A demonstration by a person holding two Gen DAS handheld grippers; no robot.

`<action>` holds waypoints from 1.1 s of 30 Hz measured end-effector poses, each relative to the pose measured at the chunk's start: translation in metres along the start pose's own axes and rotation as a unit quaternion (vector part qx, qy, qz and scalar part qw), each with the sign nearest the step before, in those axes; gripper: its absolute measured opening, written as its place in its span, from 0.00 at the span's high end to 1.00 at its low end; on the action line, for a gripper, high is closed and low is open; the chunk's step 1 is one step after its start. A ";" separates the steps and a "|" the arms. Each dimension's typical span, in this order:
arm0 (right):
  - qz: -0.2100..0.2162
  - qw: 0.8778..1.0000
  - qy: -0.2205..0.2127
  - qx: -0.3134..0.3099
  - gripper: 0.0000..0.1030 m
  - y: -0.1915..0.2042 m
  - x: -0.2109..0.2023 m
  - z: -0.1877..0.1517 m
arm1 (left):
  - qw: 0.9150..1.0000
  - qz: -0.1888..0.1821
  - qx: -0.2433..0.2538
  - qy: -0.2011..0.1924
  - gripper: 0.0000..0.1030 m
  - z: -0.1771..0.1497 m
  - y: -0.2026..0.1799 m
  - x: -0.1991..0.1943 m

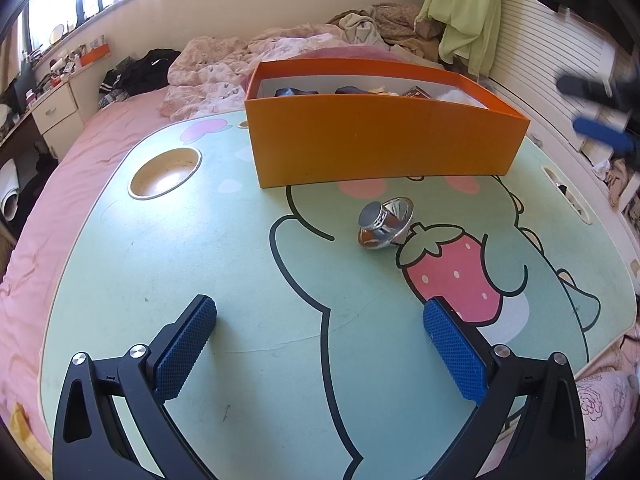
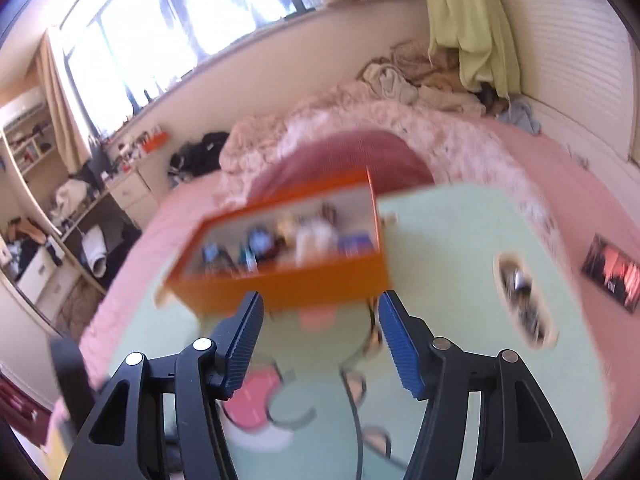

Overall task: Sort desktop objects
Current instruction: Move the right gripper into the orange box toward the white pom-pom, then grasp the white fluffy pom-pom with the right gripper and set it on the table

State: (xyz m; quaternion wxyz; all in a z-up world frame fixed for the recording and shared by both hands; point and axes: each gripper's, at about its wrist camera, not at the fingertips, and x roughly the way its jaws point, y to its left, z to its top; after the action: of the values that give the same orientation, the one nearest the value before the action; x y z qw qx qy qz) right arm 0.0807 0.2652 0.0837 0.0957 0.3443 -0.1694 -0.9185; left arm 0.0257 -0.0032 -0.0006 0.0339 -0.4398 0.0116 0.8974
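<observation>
A small shiny metal cone-shaped part [image 1: 384, 224] lies on the green cartoon lap table [image 1: 200, 260], in front of the orange box [image 1: 380, 140]. The box holds several small items. My left gripper [image 1: 320, 304] hovers over the table's near side, wide open and with nothing in it; the metal part lies a little beyond its blue pads [image 1: 452, 344]. In the blurred right wrist view, my right gripper [image 2: 320, 298] stands above the table [image 2: 440, 240], pointing at the orange box [image 2: 288, 280], jaws partly apart with nothing between them. It shows as a blur [image 1: 592, 120] at the left view's far right.
The table rests on a pink bed [image 1: 100, 152] with crumpled bedding behind the box. A round cup hole [image 1: 166, 174] sits at the table's far left and a handle slot [image 1: 564, 192] at its right edge. A cluttered desk and shelves line the left wall.
</observation>
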 end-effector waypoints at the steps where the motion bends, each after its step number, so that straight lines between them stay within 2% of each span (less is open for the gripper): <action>1: 0.006 1.000 0.023 -0.008 0.41 0.007 0.010 0.019 | 1.000 0.000 0.000 0.000 0.00 0.000 0.000 0.000; 4: -0.023 0.994 0.098 -0.031 0.41 0.023 0.048 0.052 | 1.000 0.000 0.000 0.000 0.00 0.000 0.000 0.000; 8: -0.057 0.987 0.152 -0.018 0.42 0.022 0.101 0.065 | 1.000 0.000 0.000 0.000 0.00 -0.001 0.000 0.000; 9: -0.062 0.984 0.164 -0.016 0.44 0.020 0.109 0.061 | 1.000 0.000 0.000 0.000 0.00 -0.001 0.000 0.000; 11: -0.062 0.979 0.196 -0.009 0.57 0.017 0.128 0.054 | 1.000 0.000 0.000 0.000 0.00 -0.001 0.000 0.000; 12: -0.063 0.975 0.211 -0.006 0.58 0.014 0.135 0.049 | 1.000 0.000 0.000 0.000 0.00 -0.001 0.000 0.000; 13: -0.088 0.976 0.198 -0.027 0.65 0.018 0.137 0.049 | 1.000 0.001 0.001 -0.001 0.00 -0.001 0.000 0.000; 14: -0.096 0.975 0.196 -0.036 0.76 0.018 0.136 0.047 | 1.000 0.000 0.000 -0.001 0.00 -0.002 -0.001 -0.001; 16: -0.078 0.981 0.174 -0.034 0.77 0.020 0.125 0.048 | 1.000 0.000 0.000 -0.001 0.00 -0.002 -0.001 -0.002; 20: -0.027 0.996 0.080 -0.040 0.77 0.031 0.066 0.051 | 1.000 0.001 0.000 -0.001 0.00 -0.002 -0.001 -0.002; 22: 0.009 0.998 0.058 -0.029 0.77 0.031 0.038 0.043 | 1.000 0.001 0.001 -0.001 0.00 -0.002 0.000 -0.002; 24: 0.037 0.996 0.074 -0.025 0.77 0.031 0.022 0.025 | 1.000 0.000 0.000 -0.002 0.00 -0.003 0.000 -0.002; 26: 0.041 0.994 0.093 -0.037 0.77 0.032 0.022 0.006 | 1.000 0.001 0.001 -0.001 0.00 -0.003 0.000 -0.002; 30: 0.025 0.990 0.131 -0.045 0.77 0.025 0.049 -0.029 | 1.000 0.000 0.001 -0.002 0.00 -0.003 0.000 -0.002; 31: 0.029 0.988 0.146 -0.032 0.76 0.020 0.060 -0.036 | 1.000 0.000 0.001 -0.002 0.00 -0.003 0.000 -0.002; 33: 0.038 0.989 0.143 0.000 0.74 0.008 0.067 -0.043 | 1.000 0.000 0.000 -0.002 0.00 -0.003 0.000 -0.002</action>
State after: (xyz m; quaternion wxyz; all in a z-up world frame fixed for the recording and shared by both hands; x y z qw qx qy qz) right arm 0.0594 0.2277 0.0162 0.1535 0.4658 -0.1666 -0.8554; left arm 0.0295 -0.0034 -0.0008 0.0342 -0.4380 0.0119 0.8982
